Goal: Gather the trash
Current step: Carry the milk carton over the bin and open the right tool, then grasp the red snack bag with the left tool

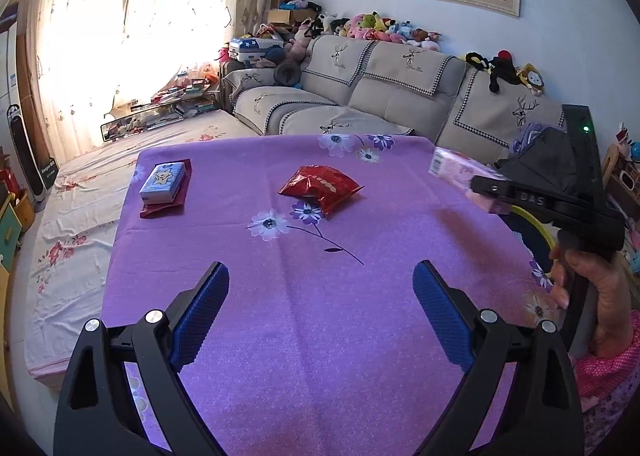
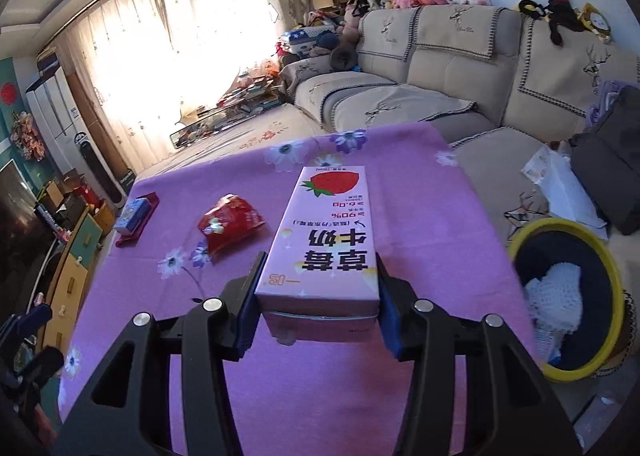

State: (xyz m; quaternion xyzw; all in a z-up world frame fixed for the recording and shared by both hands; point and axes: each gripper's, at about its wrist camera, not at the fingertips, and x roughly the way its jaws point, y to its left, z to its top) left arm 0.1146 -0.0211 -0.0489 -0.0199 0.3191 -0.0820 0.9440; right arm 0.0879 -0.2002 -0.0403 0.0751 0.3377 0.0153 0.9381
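Fingers, right (image 2: 318, 298): clamped on my pink strawberry milk carton (image 2: 324, 240), lifted above the purple surface (image 2: 420, 216) | fingers, left (image 1: 320, 312): spread wide, holding nothing, over the surface | red snack bag (image 1: 320, 188) lies mid-surface | yellow-rimmed bin (image 2: 568, 296) at right.
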